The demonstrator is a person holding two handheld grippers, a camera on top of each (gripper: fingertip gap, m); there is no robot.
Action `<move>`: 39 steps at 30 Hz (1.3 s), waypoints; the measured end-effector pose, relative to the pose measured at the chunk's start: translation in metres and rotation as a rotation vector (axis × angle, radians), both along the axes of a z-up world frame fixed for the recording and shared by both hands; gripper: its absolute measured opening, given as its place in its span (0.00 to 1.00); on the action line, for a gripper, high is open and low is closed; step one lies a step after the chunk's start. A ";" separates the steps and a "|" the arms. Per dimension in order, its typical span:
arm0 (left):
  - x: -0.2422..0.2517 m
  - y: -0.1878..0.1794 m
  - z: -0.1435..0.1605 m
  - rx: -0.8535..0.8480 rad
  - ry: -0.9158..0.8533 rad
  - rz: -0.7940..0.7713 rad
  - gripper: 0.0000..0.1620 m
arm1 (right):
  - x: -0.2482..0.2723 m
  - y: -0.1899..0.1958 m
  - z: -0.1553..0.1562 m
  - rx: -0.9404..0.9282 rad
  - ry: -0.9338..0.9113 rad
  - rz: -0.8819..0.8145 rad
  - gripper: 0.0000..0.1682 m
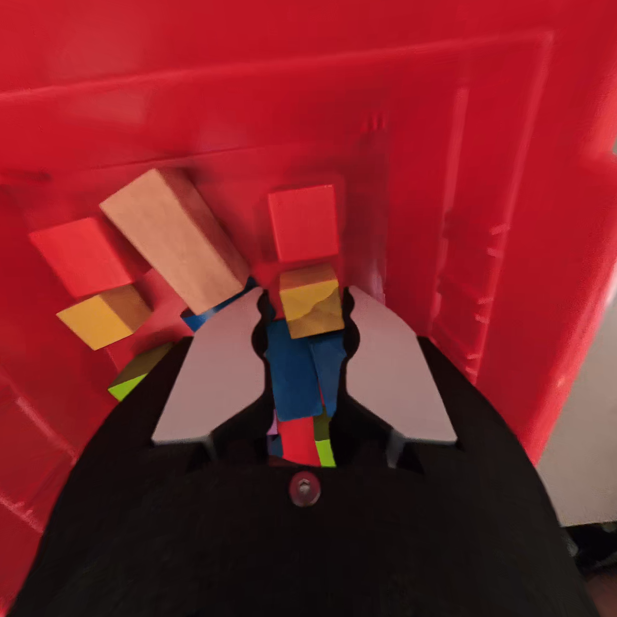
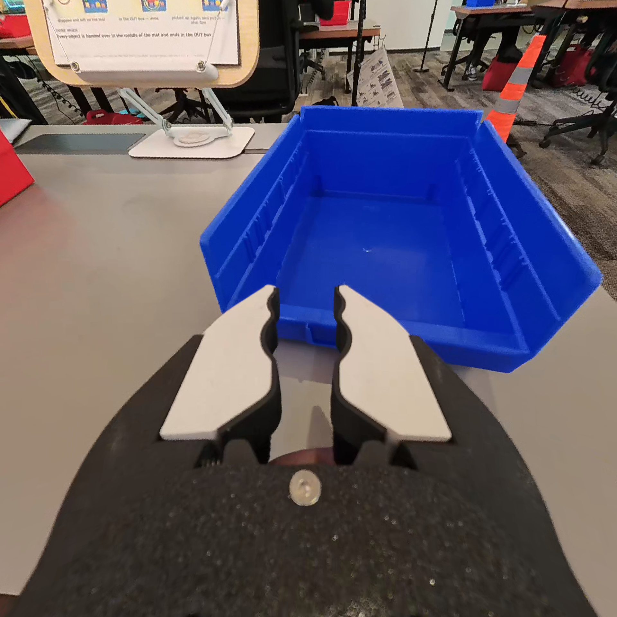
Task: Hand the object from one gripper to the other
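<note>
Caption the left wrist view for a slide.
Left hand-held gripper reaching into a red bin of coloured blocks, jaws either side of a yellow block.

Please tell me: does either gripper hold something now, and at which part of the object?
The left gripper, inside the red plastic bin, flanks a yellow wooden block; whether it grips cannot be told. The right gripper holds nothing.

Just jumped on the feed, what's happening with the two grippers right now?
The left gripper is down inside the red bin of coloured wooden blocks, its open jaws either side of a yellow block lying on blue ones; whether the fingers touch it yet is unclear. The right gripper is open and holds nothing, hanging over the grey table at the front edge of the blue bin, which has no blocks in it. No handover has begun.
</note>
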State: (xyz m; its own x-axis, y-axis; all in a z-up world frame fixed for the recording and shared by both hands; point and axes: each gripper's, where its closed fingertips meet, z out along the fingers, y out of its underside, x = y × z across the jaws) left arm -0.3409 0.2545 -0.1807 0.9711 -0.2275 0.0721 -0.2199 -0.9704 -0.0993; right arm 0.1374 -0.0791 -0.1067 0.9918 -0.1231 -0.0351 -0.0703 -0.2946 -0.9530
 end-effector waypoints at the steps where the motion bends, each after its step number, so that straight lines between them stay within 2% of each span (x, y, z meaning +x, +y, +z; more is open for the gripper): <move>1: 0.000 0.000 -0.002 -0.006 -0.004 0.001 0.22 | 0.000 0.000 -0.001 -0.004 0.001 0.000 0.18; 6: -0.015 0.002 0.009 0.048 -0.052 -0.024 0.21 | 0.000 -0.004 0.004 0.009 0.007 0.001 0.18; 9: -0.022 -0.001 0.036 0.120 -0.242 -0.036 0.21 | -0.012 -0.003 0.016 0.066 0.020 0.041 0.18; 11: -0.021 -0.008 0.063 0.193 -0.444 -0.078 0.21 | -0.029 0.000 0.025 0.101 0.061 0.104 0.18; 14: -0.011 -0.037 0.115 0.313 -0.791 -0.208 0.21 | -0.079 0.009 0.038 0.109 0.171 0.325 0.18; 17: 0.007 -0.082 0.157 0.370 -1.075 -0.351 0.21 | -0.145 0.025 0.055 0.058 0.348 0.605 0.20; 20: 0.043 -0.132 0.185 0.395 -1.267 -0.530 0.21 | -0.214 0.046 0.064 -0.084 0.520 0.865 0.28; 22: 0.074 -0.161 0.195 0.379 -1.352 -0.622 0.21 | -0.257 0.062 0.073 -0.157 0.625 1.023 0.38; 25: 0.122 -0.193 0.199 0.340 -1.405 -0.704 0.21 | -0.304 0.086 0.089 -0.157 0.746 1.184 0.40; 28: 0.159 -0.215 0.193 0.300 -1.397 -0.757 0.21 | -0.322 0.103 0.096 -0.109 0.837 1.234 0.38; 31: 0.181 -0.219 0.176 0.296 -1.333 -0.773 0.21 | -0.317 0.107 0.100 -0.040 0.911 1.243 0.33; 32: 0.185 -0.220 0.176 0.281 -1.356 -0.757 0.21 | -0.313 0.109 0.093 -0.051 0.896 1.225 0.23; 33: 0.189 -0.220 0.175 0.270 -1.365 -0.749 0.21 | -0.310 0.110 0.087 -0.069 0.887 1.228 0.20; 38: 0.195 -0.219 0.164 0.292 -1.317 -0.665 0.21 | -0.291 0.113 0.081 -0.051 0.874 1.185 0.20; 39: 0.189 -0.220 0.166 0.319 -1.325 -0.625 0.24 | -0.288 0.112 0.082 -0.055 0.875 1.188 0.20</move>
